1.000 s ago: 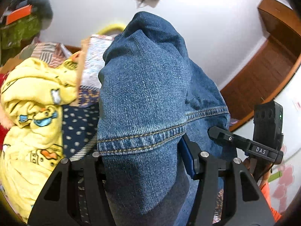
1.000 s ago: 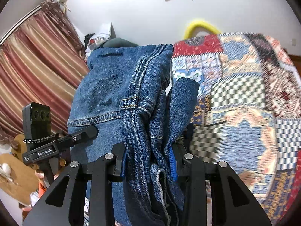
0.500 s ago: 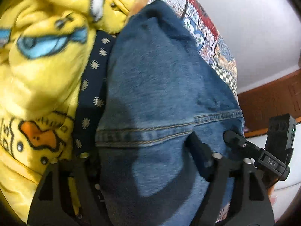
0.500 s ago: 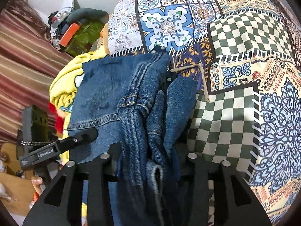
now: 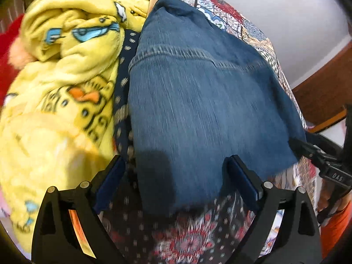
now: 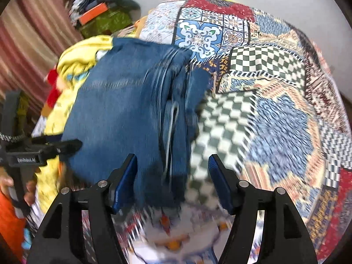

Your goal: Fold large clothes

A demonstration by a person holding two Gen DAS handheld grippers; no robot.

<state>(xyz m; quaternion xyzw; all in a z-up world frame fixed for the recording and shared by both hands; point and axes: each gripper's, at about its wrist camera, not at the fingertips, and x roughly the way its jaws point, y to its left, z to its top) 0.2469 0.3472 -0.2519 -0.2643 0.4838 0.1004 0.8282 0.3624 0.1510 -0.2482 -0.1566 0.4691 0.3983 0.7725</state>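
The folded jeans [image 5: 198, 101] lie on the patchwork bedspread [image 6: 275, 83], directly in front of both tools. The left gripper [image 5: 176, 180] points steeply down at them; its jaws are opening and stand wide, and the near edge of the denim sits between the two blue pads [image 5: 110, 182] without either pad pressing on it, so the cloth is released. The picture is blurred here, but a clear gap shows on both sides of the fabric. To the left of this gripper, touching the jeans along a dark dotted cloth [image 5: 124, 83], there is a crumpled yellow blanket [image 5: 66, 77] with cartoon prints. Below the pads a patterned fabric with red flowers [image 5: 187, 237] covers the surface. In the right wrist view the right gripper [image 6: 172, 182] is also opening its jaws; the thick seam side of the jeans [image 6: 132, 110] reaches in between the fingers [image 6: 125, 180], close to the left pad, while the right pad stands free over the green and white checked patch [image 6: 220, 127]. The pads do not clamp the denim. At the left border of this view a hand [image 6: 13, 189] holds the handle of the other tool, beside an orange sleeve [image 6: 8, 226]. Beyond the jeans, far from the gripper, a striped curtain [image 6: 33, 33] hangs.
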